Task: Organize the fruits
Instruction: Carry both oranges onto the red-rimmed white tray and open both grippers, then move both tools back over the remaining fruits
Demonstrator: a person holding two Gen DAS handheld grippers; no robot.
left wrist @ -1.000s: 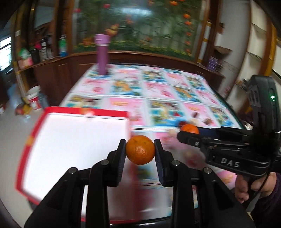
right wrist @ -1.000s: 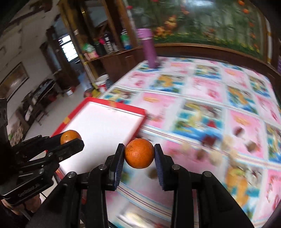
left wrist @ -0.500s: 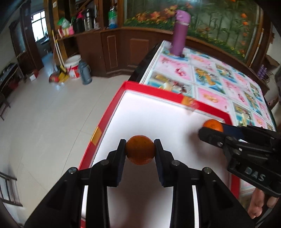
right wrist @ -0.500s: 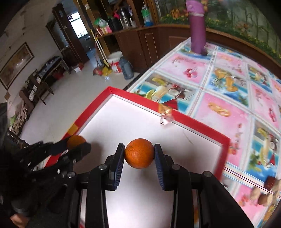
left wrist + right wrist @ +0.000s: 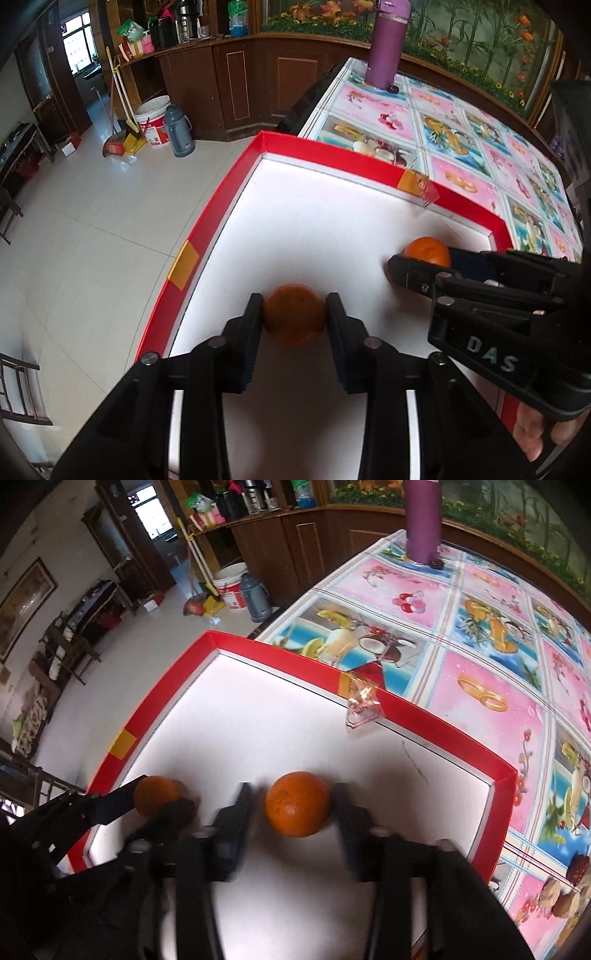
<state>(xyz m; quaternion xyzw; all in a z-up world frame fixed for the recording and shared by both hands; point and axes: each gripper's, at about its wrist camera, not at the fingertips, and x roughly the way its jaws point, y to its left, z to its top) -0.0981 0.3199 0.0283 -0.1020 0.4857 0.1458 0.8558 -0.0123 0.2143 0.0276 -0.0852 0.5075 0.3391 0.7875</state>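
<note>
Release of two oranges into a red-rimmed tray (image 5: 207,236) with a white floor; the tray overhangs the near corner of the desk (image 5: 480,635), and all places here are given relative to the tray.

Left hand-held gripper (image 5: 295,317): poised over the tray's left half, near the left rim. Its jaws have just been opening; the left orange (image 5: 294,314) sits between them, the pads close against its sides or barely clear, so the grip appears to be letting go.

Right hand-held gripper (image 5: 295,805): over the tray's right half, nearer the far right corner. Its jaws have also just been opening, and a gap shows on both sides of the right orange (image 5: 297,803), which rests on the tray floor between them. The left finger is blurred.

A purple bottle (image 5: 386,40) stands well beyond the tray on the desk's far side. A loose flap of clear tape (image 5: 364,701) juts from the far rim.

Technique, as judged: the step in hand is the release. Spread both sets of jaws fully clear before lifting, then withdraw straight up, not sideways, so that no pad drags an orange. Round fruit rolls freely on a smooth floor; the rim should contain it, but a nudge could send the two together.
</note>
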